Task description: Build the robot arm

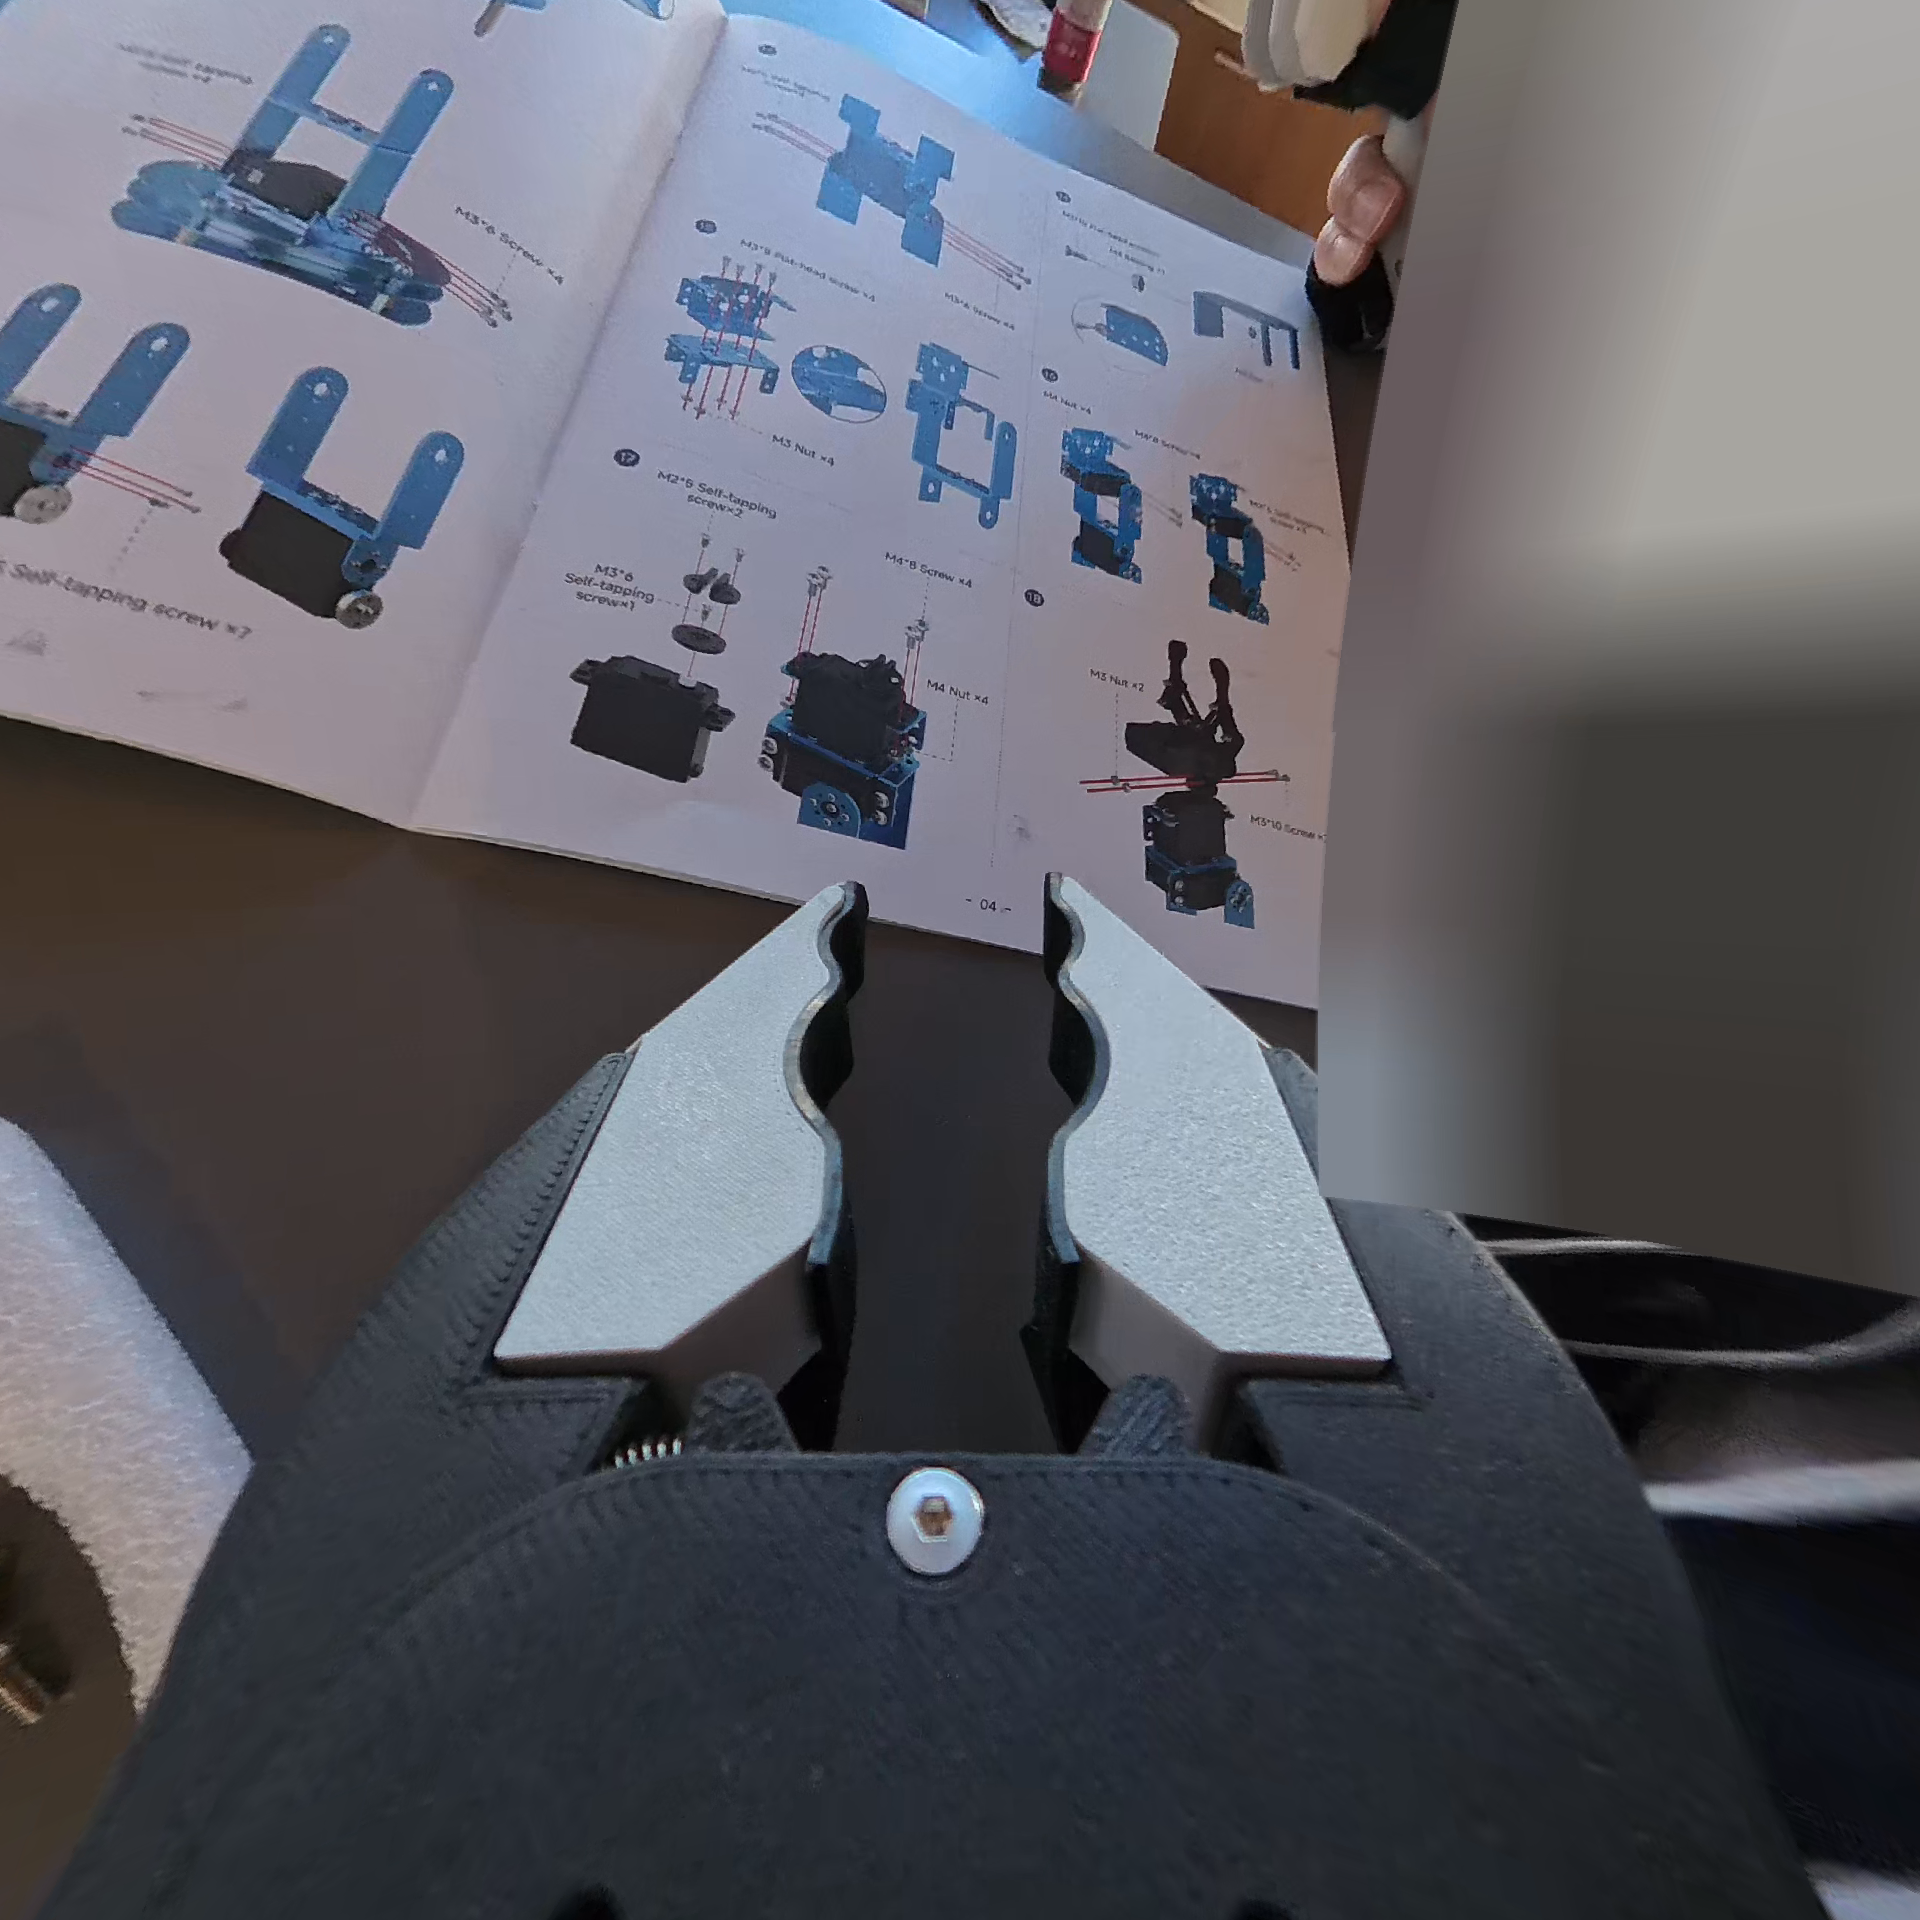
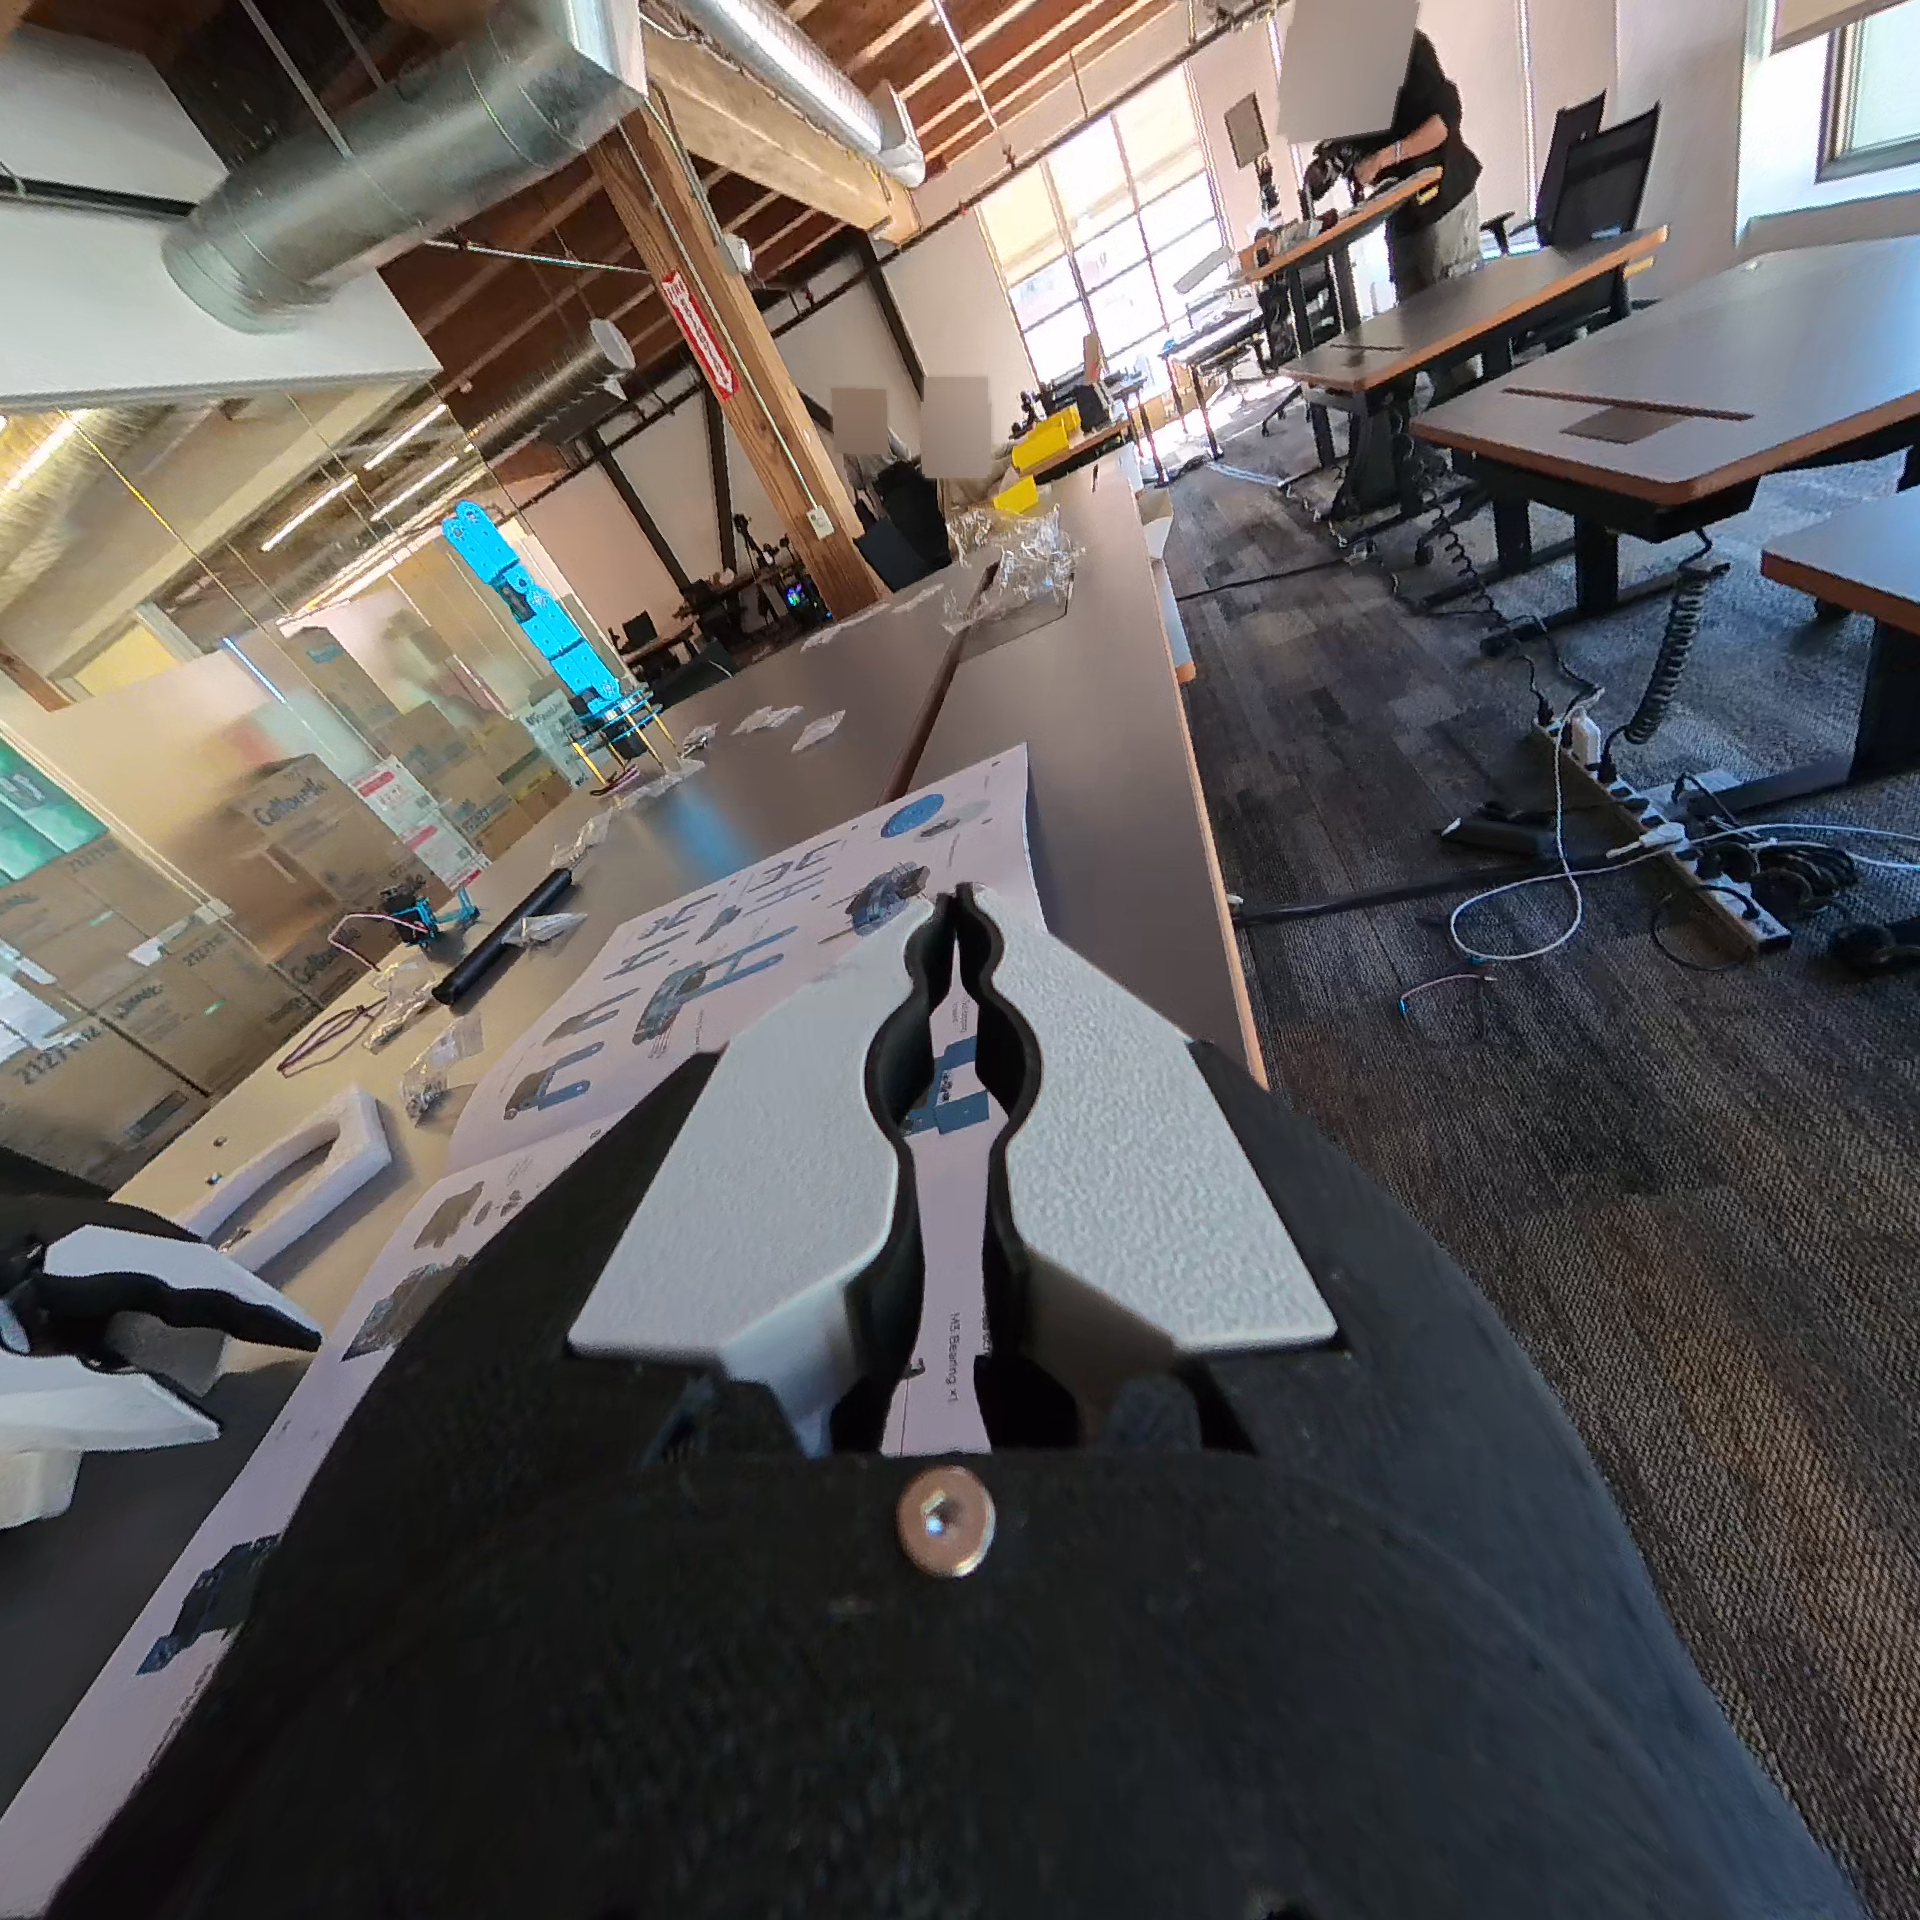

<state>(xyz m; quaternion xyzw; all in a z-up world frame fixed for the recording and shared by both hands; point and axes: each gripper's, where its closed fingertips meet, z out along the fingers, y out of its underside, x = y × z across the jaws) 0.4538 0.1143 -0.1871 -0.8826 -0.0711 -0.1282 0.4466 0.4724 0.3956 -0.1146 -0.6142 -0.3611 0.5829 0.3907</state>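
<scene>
Over the near edge of the open assembly booklet, left tongs hover with jaws parted a moderate gap, nothing between them, dark bench showing below. Booklet lies flat on bench, pages printed with blue bracket and black servo diagrams plus small captions; writing present, not transcribed. Right tongs sit above the same booklet, tips touching or nearly so, only the wavy inner gap open; whether a page edge is pinched, cannot tell. White foam block left of booklet, beside left tongs. Beyond booklet in the right wrist view: black tube, small clear parts bags, blue robot arm, white foam tray. Stacked cardboard cartons behind glass carry printed labels. A person's fingers show at booklet's far right corner.
</scene>
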